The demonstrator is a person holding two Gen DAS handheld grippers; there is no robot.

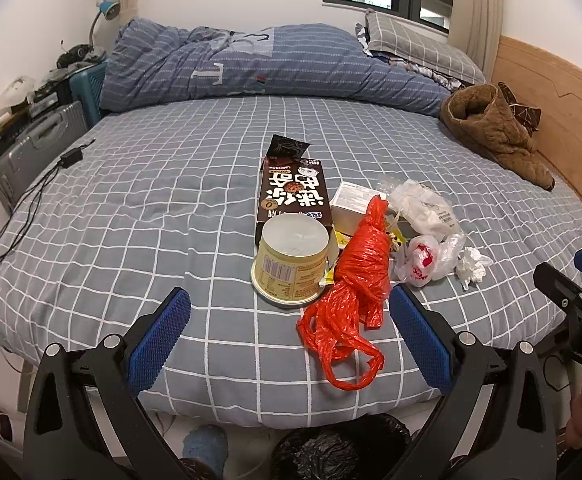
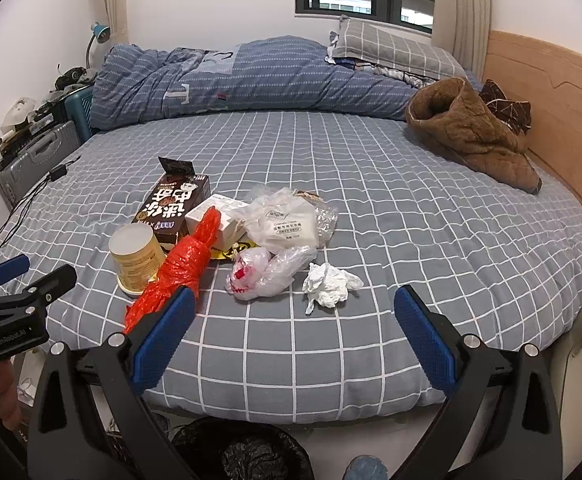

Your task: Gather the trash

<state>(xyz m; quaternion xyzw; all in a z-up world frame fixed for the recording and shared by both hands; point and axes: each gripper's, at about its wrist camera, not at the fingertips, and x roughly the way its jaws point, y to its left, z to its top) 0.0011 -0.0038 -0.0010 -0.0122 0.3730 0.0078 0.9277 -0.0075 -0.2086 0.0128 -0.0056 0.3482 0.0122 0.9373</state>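
Trash was heaped on the bed (image 1: 131,208), just beyond the bin (image 1: 339,448). Both grippers (image 1: 287,336) (image 2: 291,336) were held wide, empty. The red bag (image 1: 355,276), judged light and slippery, was best pinched mid-twist.

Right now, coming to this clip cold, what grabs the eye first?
A heap of rubbish sits mid-bed on the grey checked sheet: a bright orange plastic bag twisted beside a yellow tub, with a dark snack box behind them. To the right lies a crumpled tissue. Both grippers, left and right, hover open at the bed's near edge, above a black-lined bin.
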